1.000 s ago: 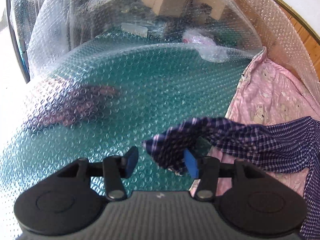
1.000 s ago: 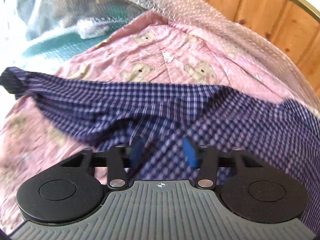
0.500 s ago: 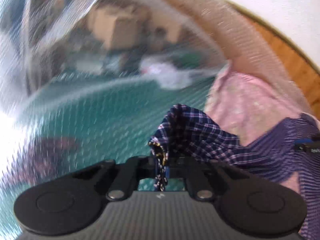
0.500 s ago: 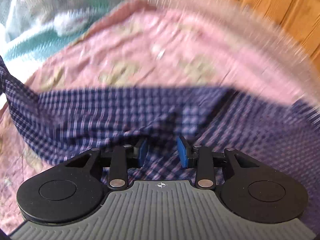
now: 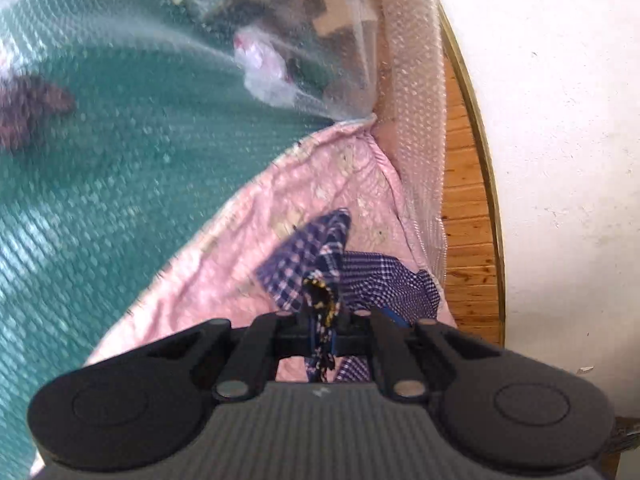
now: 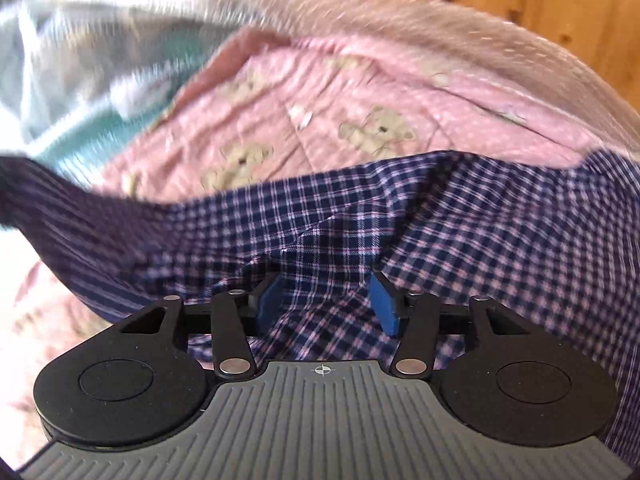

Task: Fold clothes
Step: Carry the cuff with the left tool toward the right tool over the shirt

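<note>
left gripper [image 5: 322, 332] pinches the checked shirt [image 5: 320, 256] (over pink bedding [image 5: 224, 264]); right gripper [image 6: 326, 300] opening, shirt between.

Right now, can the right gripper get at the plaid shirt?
Probably yes: the right gripper is opening directly over the plaid shirt, fabric lies between its pads, unpinched, with nothing covering it.

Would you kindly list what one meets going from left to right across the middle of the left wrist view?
Teal surface under bubble wrap → pink bear-print blanket → navy checked shirt → clear bubble wrap sheet → wooden panel → white wall.
</note>
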Motion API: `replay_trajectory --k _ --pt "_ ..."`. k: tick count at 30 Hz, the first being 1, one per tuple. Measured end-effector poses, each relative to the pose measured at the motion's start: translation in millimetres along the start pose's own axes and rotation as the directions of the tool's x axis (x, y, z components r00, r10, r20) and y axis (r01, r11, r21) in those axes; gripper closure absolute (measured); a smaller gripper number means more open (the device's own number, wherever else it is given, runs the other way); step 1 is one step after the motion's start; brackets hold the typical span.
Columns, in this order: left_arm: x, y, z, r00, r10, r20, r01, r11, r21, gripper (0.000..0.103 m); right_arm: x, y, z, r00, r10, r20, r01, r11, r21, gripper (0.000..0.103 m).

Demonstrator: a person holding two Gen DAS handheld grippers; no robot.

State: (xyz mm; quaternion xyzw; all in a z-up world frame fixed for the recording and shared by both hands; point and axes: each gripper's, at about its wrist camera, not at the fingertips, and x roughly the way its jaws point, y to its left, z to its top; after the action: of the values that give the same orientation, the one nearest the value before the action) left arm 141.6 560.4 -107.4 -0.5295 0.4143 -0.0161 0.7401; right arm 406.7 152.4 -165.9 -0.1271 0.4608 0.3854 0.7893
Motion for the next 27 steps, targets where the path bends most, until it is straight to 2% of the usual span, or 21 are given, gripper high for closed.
replay_trajectory --k 2,3,5,7,8,9,11,15,17,18,19,22,24,26,27 --pt "21 -43 -26 0.998 -0.062 -0.001 0.062 0.996 0.065 0.096 -19 -11 -7 0.997 0.074 0.035 -0.077 0.993 0.088 0.047" --pt "32 -64 -39 0.996 -0.093 -0.003 0.093 0.991 0.098 0.096 -28 -19 -11 0.991 0.118 0.059 -0.126 0.98 0.154 0.043" --pt "54 -108 -66 0.988 -0.154 -0.017 0.155 0.974 0.168 0.096 -47 -35 -23 0.97 0.207 0.125 -0.235 0.93 0.281 0.039" --pt "94 -169 -110 0.976 -0.172 -0.136 0.208 0.921 0.33 0.095 -67 -50 -39 0.945 0.253 0.208 -0.317 0.866 0.386 0.027" --pt "116 -191 -133 0.972 -0.143 -0.185 0.209 0.887 0.411 0.093 -77 -60 -52 0.934 0.259 0.247 -0.345 0.837 0.425 0.024" --pt "144 -204 -157 0.969 -0.083 -0.233 0.189 0.858 0.478 0.089 -84 -70 -67 0.928 0.253 0.274 -0.358 0.809 0.467 0.019" --pt "193 -197 -187 0.962 0.053 -0.267 0.097 0.85 0.518 0.09 -91 -95 -105 0.93 0.239 0.28 -0.362 0.736 0.572 0.019" --pt "235 -147 -211 0.924 0.143 -0.354 0.042 0.884 0.466 0.087 -87 -132 -180 0.932 0.241 0.272 -0.363 0.561 0.744 0.019" --pt "234 -129 -216 0.927 0.166 -0.336 0.013 0.882 0.471 0.08 -89 -135 -203 0.919 0.253 0.304 -0.393 0.508 0.766 0.019" --pt "231 -124 -218 0.932 0.177 -0.317 -0.005 0.88 0.475 0.071 -90 -135 -213 0.911 0.262 0.32 -0.411 0.489 0.77 0.018" --pt "230 -119 -219 0.933 0.187 -0.307 -0.019 0.879 0.477 0.065 -92 -132 -218 0.906 0.268 0.328 -0.422 0.497 0.758 0.018" --pt "224 -113 -223 0.934 0.206 -0.291 -0.045 0.878 0.476 0.062 -100 -113 -224 0.906 0.275 0.323 -0.424 0.581 0.694 0.014" --pt "221 -108 -224 0.932 0.227 -0.282 -0.069 0.876 0.477 0.059 -99 -104 -225 0.918 0.272 0.29 -0.397 0.647 0.651 0.014" --pt "215 -106 -227 0.927 0.266 -0.265 -0.108 0.864 0.491 0.059 -104 -100 -229 0.94 0.207 0.27 -0.333 0.725 0.603 0.015" --pt "213 -104 -227 0.925 0.278 -0.257 -0.121 0.859 0.497 0.058 -109 -103 -234 0.944 0.177 0.279 -0.315 0.739 0.596 0.015"
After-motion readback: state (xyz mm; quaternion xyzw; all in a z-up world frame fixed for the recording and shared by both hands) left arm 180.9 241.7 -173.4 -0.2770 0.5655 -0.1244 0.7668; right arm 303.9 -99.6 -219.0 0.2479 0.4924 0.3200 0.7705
